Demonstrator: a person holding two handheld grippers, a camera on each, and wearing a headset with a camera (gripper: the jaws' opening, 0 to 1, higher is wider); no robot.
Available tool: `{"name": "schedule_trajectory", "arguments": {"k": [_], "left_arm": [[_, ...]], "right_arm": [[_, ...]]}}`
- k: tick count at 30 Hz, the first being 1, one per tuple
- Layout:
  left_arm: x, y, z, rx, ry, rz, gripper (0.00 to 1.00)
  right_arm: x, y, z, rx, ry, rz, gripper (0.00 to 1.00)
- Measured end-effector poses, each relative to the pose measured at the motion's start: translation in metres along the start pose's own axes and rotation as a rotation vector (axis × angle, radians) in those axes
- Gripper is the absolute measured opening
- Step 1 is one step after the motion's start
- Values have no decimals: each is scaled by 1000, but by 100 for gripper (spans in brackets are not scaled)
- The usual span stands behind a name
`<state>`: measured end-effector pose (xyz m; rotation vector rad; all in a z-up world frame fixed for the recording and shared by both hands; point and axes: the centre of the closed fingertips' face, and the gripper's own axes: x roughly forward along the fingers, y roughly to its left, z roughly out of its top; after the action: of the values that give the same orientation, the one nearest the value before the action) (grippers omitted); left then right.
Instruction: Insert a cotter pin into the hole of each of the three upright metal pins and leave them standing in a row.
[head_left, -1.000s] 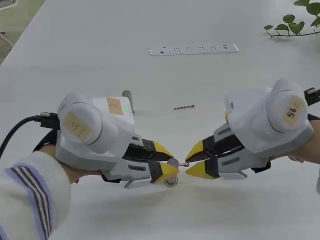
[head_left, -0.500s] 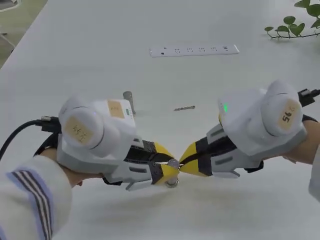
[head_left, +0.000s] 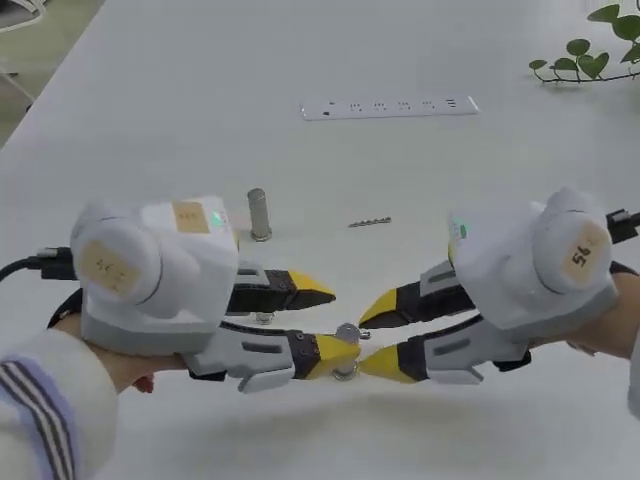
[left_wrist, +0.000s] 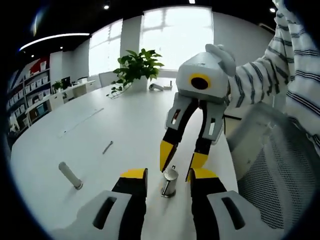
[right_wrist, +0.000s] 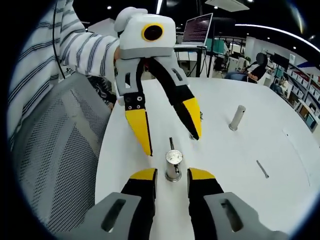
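Observation:
A short upright metal pin (head_left: 345, 352) stands on the white table between both grippers, with a thin cotter pin (right_wrist: 171, 144) sticking out near its top. My left gripper (head_left: 323, 320) is open, its jaws either side of this pin (left_wrist: 170, 182) without touching it. My right gripper (head_left: 372, 338) faces it from the right, also open, its tips just short of the pin (right_wrist: 173, 164). A second upright pin (head_left: 259, 213) stands farther back. A third pin (right_wrist: 192, 135) is partly hidden behind the left gripper's jaw. A loose cotter pin (head_left: 368, 222) lies on the table.
A white power strip (head_left: 389, 106) lies across the far part of the table (head_left: 150, 120). Green plant leaves (head_left: 585, 50) reach in at the far right. A mesh chair (right_wrist: 55, 150) sits off the table's near edge.
The right gripper pushed the cotter pin in toward the metal pin, then opened and backed off slightly. The left gripper, shut on that pin before, has opened.

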<state>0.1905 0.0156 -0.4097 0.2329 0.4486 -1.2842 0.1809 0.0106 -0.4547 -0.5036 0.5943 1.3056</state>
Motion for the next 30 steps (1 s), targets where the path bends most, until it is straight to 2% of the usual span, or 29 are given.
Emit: {"name": "schedule_trajectory", "arguments": {"k": [1,3,6,8,11,15,18,23,30], "left_arm": [[-3,-2,8,-18,-52,4,39],[-10,-7,10,-51,-72,-2,51],[-18,-11,6,-68,-70,8,60],[-22,-12,2,-91,-61,37,68],[-29,-14,-5,-86,-42,62,80],[-38,-15,-10,-134,-48,87,87],[-44,-13,-16,-160,-45,129,99],[-52,-15,-24,-194,-29,159,99],[-52,-24,-33,-221,-13,163,99]], "right_arm": [[3,2,0,20,-16,6,22],[7,5,0,44,-38,13,21],[11,5,1,80,-74,17,21],[13,5,3,104,-99,22,21],[17,4,2,114,-108,24,22],[21,4,1,126,-119,27,22],[23,2,2,146,-142,22,22],[27,3,5,162,-175,28,26],[31,0,7,152,-195,21,16]]}}
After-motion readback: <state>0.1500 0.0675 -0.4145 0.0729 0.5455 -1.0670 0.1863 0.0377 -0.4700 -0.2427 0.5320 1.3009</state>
